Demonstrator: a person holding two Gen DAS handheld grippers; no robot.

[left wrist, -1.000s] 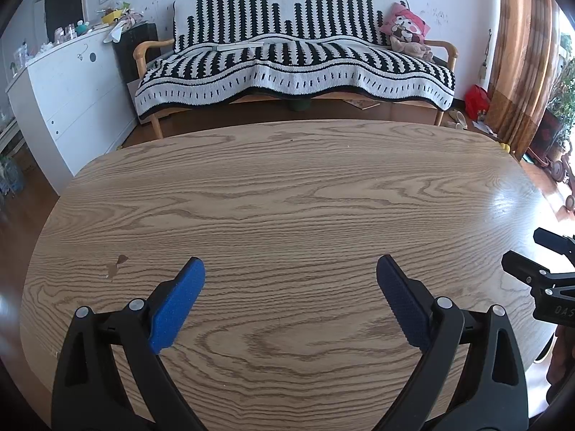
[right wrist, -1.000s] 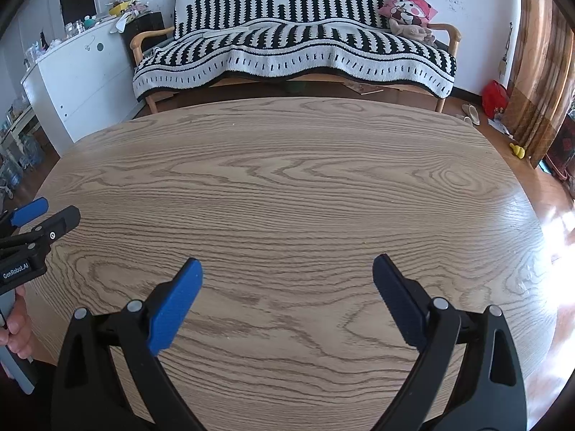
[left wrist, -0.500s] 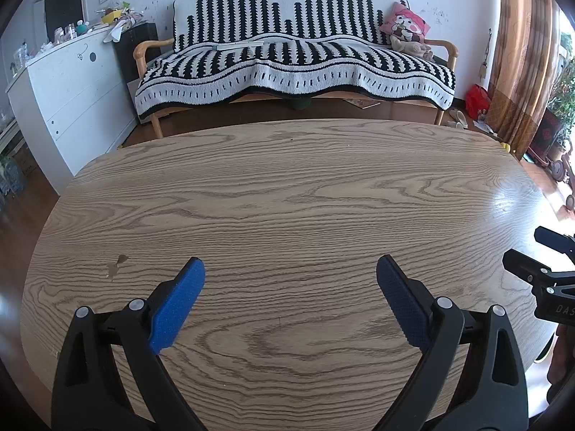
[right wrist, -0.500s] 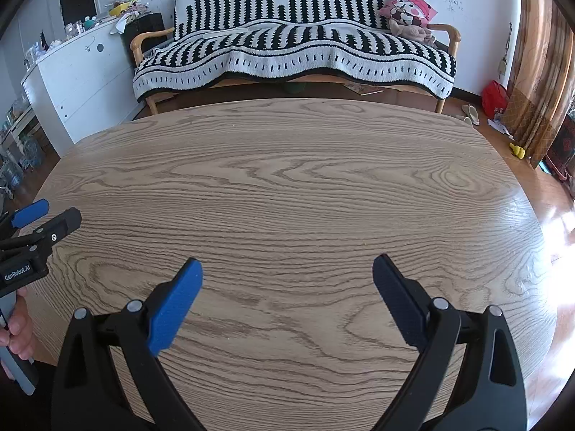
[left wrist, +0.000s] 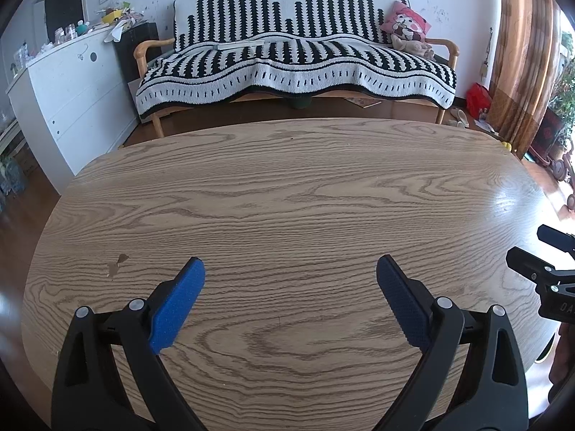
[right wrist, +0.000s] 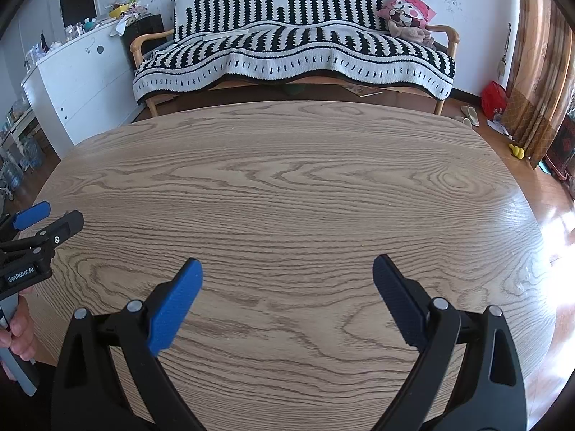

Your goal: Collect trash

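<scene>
Hovering unchanged, left hand-held gripper (left wrist: pixel 290 300) wide, right hand-held gripper (right wrist: pixel 287 298) wide, over wooden table (left wrist: pixel 287 194).

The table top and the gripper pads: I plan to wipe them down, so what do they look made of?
The table looks like oak-grain wood or veneer with a satin sheen; a small chip hints at a thin surface layer. The left gripper fingers carry blue pads, seemingly textured rubber or foam, on black plastic arms.
</scene>
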